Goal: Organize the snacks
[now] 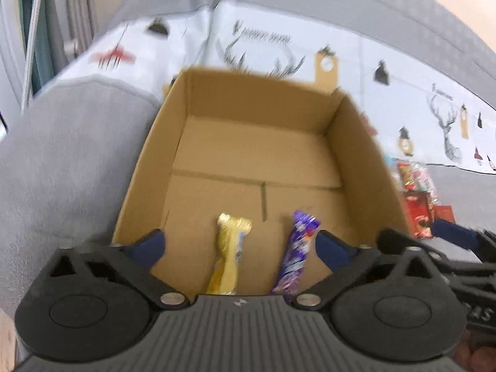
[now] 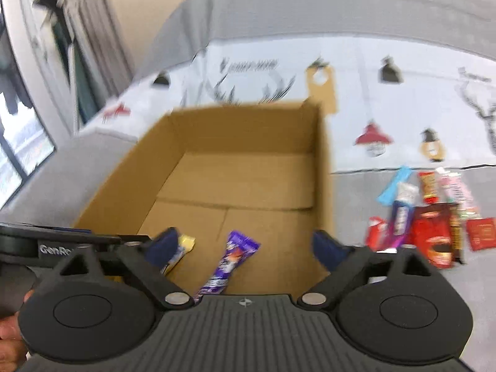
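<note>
Cardboard box (image 1: 356, 155) holds a gold bar (image 1: 228, 257) and a purple bar (image 2: 228, 263), lying lengthwise. Remaining snacks (image 2: 434, 217) lie right of the box, nearer the right gripper (image 2: 245, 246). It and the left gripper (image 1: 240, 248) are both spread, empty.

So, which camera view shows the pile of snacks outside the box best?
The right wrist view: the snack pile lies in full sight on the grey surface, right of the cardboard box. The left wrist view shows only a few red packets at its right edge, blurred, beside the box wall.
</note>
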Tool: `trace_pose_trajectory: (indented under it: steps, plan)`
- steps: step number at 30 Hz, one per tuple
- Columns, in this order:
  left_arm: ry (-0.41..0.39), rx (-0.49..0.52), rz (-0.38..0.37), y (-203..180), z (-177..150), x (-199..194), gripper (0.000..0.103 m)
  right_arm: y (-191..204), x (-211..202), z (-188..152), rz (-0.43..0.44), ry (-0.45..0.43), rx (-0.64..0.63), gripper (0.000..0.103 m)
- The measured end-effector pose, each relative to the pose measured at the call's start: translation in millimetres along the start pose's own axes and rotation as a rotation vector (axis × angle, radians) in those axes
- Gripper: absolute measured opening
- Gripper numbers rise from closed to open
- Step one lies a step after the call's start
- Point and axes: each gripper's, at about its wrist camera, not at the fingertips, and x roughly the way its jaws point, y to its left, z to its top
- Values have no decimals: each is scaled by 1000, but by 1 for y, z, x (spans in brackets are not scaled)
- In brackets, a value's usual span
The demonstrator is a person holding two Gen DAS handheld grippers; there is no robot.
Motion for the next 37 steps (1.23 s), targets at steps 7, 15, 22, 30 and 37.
trace_pose_trajectory:
  steps: [7,15,22,30,37]
  plan:
    - [-26,137,-44,-105,-5,-11,103,-78,-56,-17,-131,-64,76,102]
    - [24,255,15,-175,-15,-7,103,-144,-82,-30,-198,-61,127,102]
    - [45,235,79,-169,-12,-5,103,-152,-70,-29,-159,-61,134,102]
    - [7,184,81,-146,-3,-23,103,-135,-66,-22,-114,-60,126,102]
    - [-57,112,77,-119,8,-60,103,-114,-76,-9,-93,-83,105,102]
